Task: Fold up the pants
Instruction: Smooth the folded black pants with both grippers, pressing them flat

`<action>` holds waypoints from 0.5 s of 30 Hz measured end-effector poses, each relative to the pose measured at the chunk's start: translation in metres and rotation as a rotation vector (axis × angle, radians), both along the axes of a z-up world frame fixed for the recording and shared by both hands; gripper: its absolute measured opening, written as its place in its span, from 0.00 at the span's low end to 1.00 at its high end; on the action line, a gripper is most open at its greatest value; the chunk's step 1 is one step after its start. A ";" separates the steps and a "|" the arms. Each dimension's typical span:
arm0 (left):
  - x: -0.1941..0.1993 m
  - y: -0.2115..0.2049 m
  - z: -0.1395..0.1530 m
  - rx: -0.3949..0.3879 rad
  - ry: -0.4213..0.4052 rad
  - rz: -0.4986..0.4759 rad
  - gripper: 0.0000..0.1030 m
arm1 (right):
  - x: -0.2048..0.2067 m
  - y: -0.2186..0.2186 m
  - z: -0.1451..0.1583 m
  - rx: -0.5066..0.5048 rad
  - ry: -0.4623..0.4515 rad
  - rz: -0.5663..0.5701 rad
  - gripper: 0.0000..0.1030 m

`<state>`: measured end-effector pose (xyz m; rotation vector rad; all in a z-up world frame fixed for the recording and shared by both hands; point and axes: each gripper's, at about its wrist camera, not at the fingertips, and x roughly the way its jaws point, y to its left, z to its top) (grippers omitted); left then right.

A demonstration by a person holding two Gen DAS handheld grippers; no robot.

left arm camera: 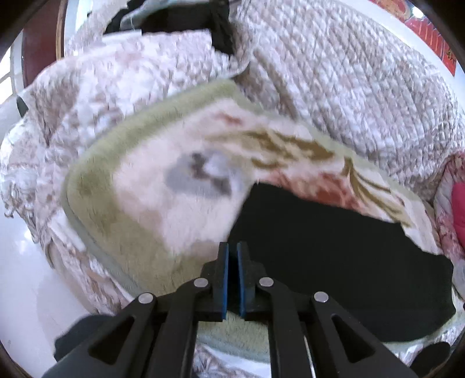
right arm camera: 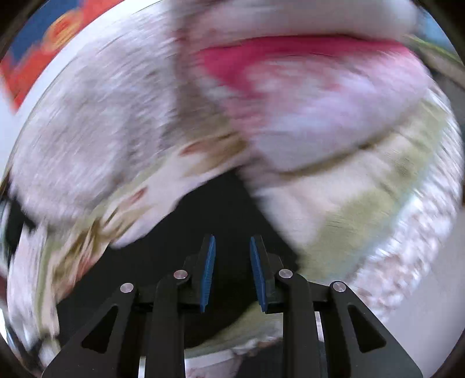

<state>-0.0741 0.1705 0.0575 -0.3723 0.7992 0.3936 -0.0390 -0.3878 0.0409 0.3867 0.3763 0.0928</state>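
The black pants (left arm camera: 334, 247) lie folded flat on a fleece blanket (left arm camera: 162, 189) with a green border. In the left wrist view my left gripper (left arm camera: 232, 253) hovers at the pants' left edge. Its blue pads stand only a thin slit apart, and I see no cloth between them. The right wrist view is badly smeared. There my right gripper (right arm camera: 232, 244) stands open over the black pants (right arm camera: 221, 209), its pads clearly apart with nothing between them.
A quilted beige cover (left arm camera: 348, 87) is bunched behind and around the blanket. A pink and red cushion (right arm camera: 290, 87) sits close beyond the right gripper. Dark clothes (left arm camera: 180, 20) lie at the far back. White floor (left arm camera: 23, 276) shows at the lower left.
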 end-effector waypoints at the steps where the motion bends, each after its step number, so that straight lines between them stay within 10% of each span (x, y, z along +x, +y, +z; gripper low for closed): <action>1: 0.003 0.000 0.003 -0.002 -0.013 -0.011 0.09 | 0.004 0.009 -0.001 -0.022 0.007 0.027 0.25; 7: 0.032 -0.025 0.008 -0.043 -0.060 -0.143 0.09 | 0.042 0.051 -0.038 -0.149 0.210 0.176 0.25; 15: 0.098 -0.026 -0.021 -0.061 -0.001 -0.213 0.09 | 0.045 0.056 -0.021 -0.160 0.144 0.189 0.25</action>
